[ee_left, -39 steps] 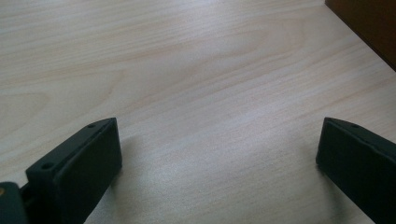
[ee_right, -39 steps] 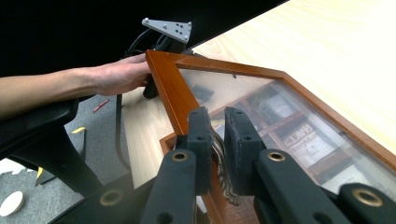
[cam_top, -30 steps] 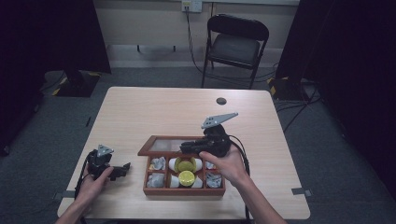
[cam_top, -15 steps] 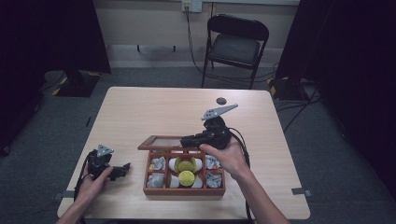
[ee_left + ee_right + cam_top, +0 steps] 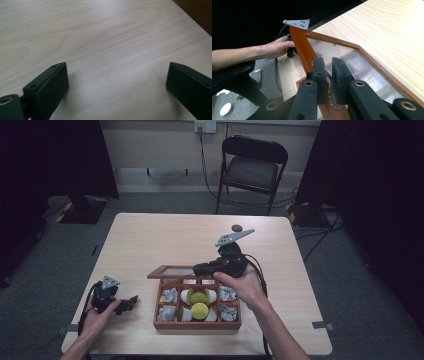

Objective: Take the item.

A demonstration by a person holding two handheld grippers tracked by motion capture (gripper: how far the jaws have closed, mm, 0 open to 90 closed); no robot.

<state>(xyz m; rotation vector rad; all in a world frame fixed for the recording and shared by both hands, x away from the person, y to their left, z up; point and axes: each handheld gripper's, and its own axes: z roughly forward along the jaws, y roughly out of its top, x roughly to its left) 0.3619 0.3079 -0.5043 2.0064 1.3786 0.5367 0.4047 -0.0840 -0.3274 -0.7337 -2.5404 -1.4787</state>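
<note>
A wooden compartment box (image 5: 156,309) sits near the table's front edge, holding yellow-green round pieces (image 5: 199,310) and silvery wrapped items (image 5: 169,295). Its glass lid (image 5: 172,270) stands raised at the far side. My right gripper (image 5: 198,268) is shut on the ornate metal clasp (image 5: 330,82) at the lid's wooden edge (image 5: 300,47), its tips (image 5: 327,62) close together. My left gripper (image 5: 131,301) rests on the table left of the box. It is open (image 5: 115,67), its jaws have just been closing a little, and only bare wood lies between them.
A small dark round object (image 5: 236,227) lies near the table's far edge. A black folding chair (image 5: 252,167) stands beyond the table. Through the lid's glass (image 5: 352,60) the box's compartments show. The hand holding the left gripper (image 5: 275,47) appears past the lid.
The right gripper has edged up and to the left with the lid's edge, and the lid looks narrower from above. The left hand has stayed in place.
</note>
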